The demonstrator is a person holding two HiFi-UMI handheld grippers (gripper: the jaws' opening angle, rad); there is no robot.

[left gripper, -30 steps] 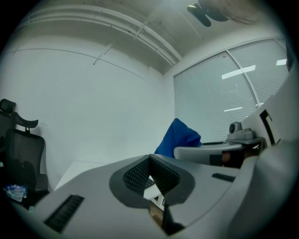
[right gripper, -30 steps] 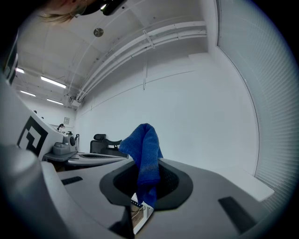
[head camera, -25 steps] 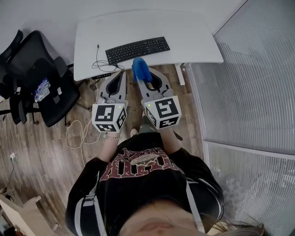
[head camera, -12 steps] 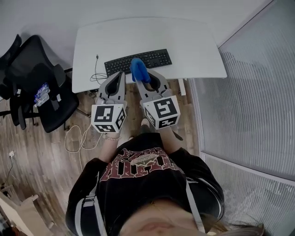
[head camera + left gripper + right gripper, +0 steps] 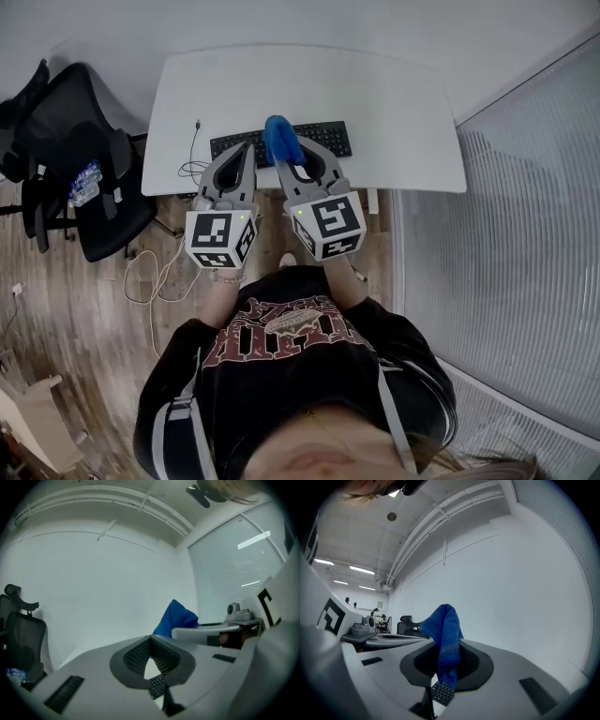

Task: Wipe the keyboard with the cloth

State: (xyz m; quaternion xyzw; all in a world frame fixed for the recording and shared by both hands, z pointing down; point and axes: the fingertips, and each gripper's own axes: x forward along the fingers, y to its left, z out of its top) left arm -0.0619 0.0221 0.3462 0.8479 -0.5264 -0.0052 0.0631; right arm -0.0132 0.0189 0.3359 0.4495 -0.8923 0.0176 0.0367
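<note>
Head view shows the flat black keyboard lying on the white curved bench, with both grippers held over its near edge. The right gripper has its jaws clamped on the blue terry cloth, which bunches up above the jaw tips over the middle of the keyboard. The left gripper sits just beside it, jaws closed on nothing.

We judge the wipe not yet begun. To do it well, we would tip the right gripper so that loose cloth, not the hard jaw tips, meets the keys. Then we would press lightly and sweep along the rows from end to end. The left gripper could steady the keyboard's left end, keeping off the thin black cable that trails over the bench edge.

The right gripper view adds what the head view cannot show: a tail of cloth hangs down between the jaws toward the keys. The left gripper view shows its jaws meeting at the tips, with only keys visible through the gap behind them. Only the head view gives the keyboard's whole length.
</note>
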